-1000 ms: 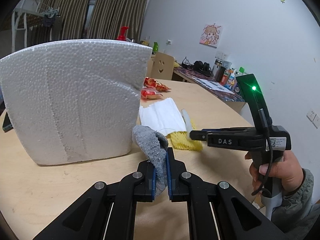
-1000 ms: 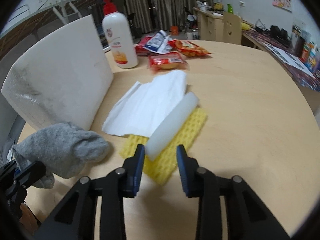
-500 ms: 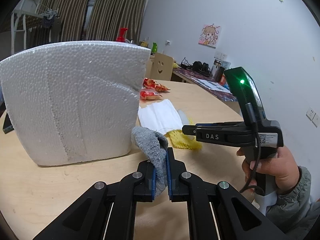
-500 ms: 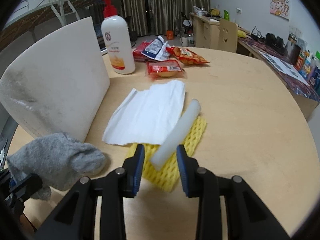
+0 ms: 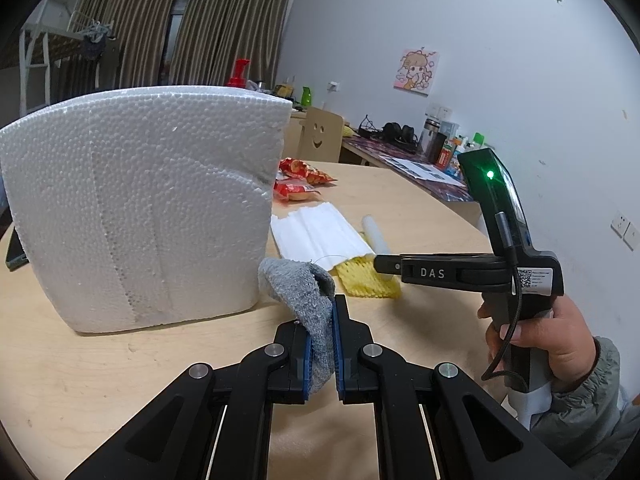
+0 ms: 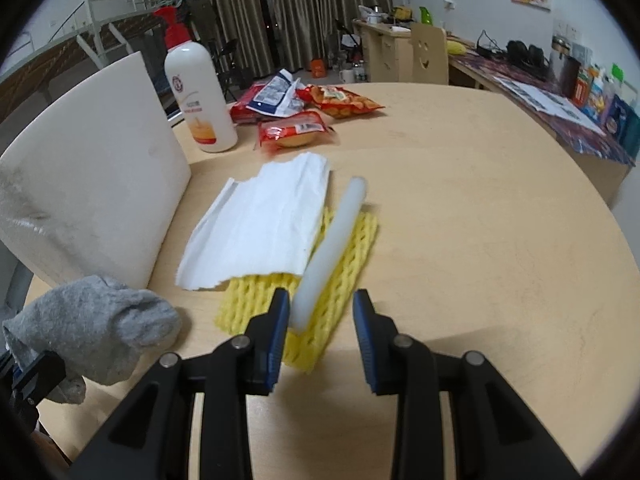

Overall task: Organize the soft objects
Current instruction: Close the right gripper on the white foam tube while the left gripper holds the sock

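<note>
Left wrist view
left tongs (image 5: 321, 344): clamped tight on the grey sock (image 5: 308, 292), blue pads pressing both sides
grey sock: bunched, upper part flops above the pads, lower end hangs between them, lifted off the table (image 5: 100, 364)
foam block (image 5: 140, 208): white, upright on the table, just left of the sock
paper sheet (image 5: 316, 236): white, flat, behind the sock, partly over the yellow foam net (image 5: 368, 280)
white foam tube (image 5: 376, 236): lying on the net, far end pointing away
right tongs: seen from the side, black body marked DAS, tip over the near end of the net; gap not readable from here
right hand (image 5: 548, 340): wrapped round the handle, grey sleeve at the wrist
snack packets (image 5: 300, 180): red, far behind the paper

Right wrist view
right tongs (image 6: 320, 332): partly spread, nothing gripped; near end of the white foam tube (image 6: 332, 244) sits just ahead of the left pad, whether it touches cannot be told
yellow foam net (image 6: 340, 268): flat on the table (image 6: 500, 240), under the tube and under the paper edge
paper sheet (image 6: 264, 224): left of the tube, torn near edge
grey sock (image 6: 92, 328): lower left, held up by the left tongs at frame edge
foam block (image 6: 88, 184): upright, left side
lotion bottle (image 6: 198, 100): white, red pump, standing behind the block
snack packets (image 6: 300, 108): clustered beyond the paper, apart from it
</note>
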The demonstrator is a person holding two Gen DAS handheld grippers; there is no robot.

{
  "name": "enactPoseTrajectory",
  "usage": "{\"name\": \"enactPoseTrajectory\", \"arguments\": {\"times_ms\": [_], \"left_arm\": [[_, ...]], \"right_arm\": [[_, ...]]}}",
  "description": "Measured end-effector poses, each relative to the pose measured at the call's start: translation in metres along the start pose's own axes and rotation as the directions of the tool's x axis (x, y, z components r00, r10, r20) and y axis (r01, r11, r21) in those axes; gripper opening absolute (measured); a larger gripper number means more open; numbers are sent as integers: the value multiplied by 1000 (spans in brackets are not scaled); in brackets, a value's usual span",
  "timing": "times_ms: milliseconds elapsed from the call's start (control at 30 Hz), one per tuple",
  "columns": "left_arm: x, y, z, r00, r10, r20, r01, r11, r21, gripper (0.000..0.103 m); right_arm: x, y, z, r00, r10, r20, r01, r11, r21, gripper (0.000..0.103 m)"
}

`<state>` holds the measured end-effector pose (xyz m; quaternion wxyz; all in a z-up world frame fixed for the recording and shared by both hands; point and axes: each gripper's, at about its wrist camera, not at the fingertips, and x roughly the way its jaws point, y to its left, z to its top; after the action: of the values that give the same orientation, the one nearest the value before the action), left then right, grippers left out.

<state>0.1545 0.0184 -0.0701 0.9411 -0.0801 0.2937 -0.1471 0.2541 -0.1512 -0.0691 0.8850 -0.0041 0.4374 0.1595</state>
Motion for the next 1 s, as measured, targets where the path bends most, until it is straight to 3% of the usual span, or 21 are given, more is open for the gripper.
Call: {"name": "enactPoseTrajectory", "arguments": {"times_ms": [200, 267, 300, 367, 533, 733, 867, 1000], "left_arm": [[-2, -2, -1, 1000, 1, -3, -1, 1000, 7, 9], [-4, -2, -1, 1000, 0, 5, 0, 1000, 9, 9], [-5, -3, 0, 1000, 1, 8, -1, 1000, 10, 9], [-5, -2, 0, 1000, 2, 7, -2, 1000, 9, 9], [-8, -4, 0, 1000, 5, 15, -5, 1000, 19, 9], [-15, -7, 0, 1000, 5, 31, -6, 999, 32, 9], [-21, -8, 3, 999, 1, 45, -2, 999, 35, 9], [-28, -12, 3, 998, 5, 58, -7, 999, 45, 9]], "right_arm": [[4, 15, 2, 1000, 1, -5, -2, 998, -60, 37], [3, 15, 2, 1000, -4, -1, 4, 998, -60, 25], [2, 15, 1, 1000, -11, -2, 11, 998, -65, 12], [-1, 14, 0, 1000, -5, 0, 5, 998, -70, 10], [0, 8, -3, 1000, -10, 4, 10, 998, -65, 10], [-10, 0, -3, 997, 69, 39, -68, 997, -23, 10], [-31, -12, 0, 982, 164, 91, -167, 986, 26, 10], [-45, -22, 0, 973, 186, 137, -196, 979, 58, 10]]}}
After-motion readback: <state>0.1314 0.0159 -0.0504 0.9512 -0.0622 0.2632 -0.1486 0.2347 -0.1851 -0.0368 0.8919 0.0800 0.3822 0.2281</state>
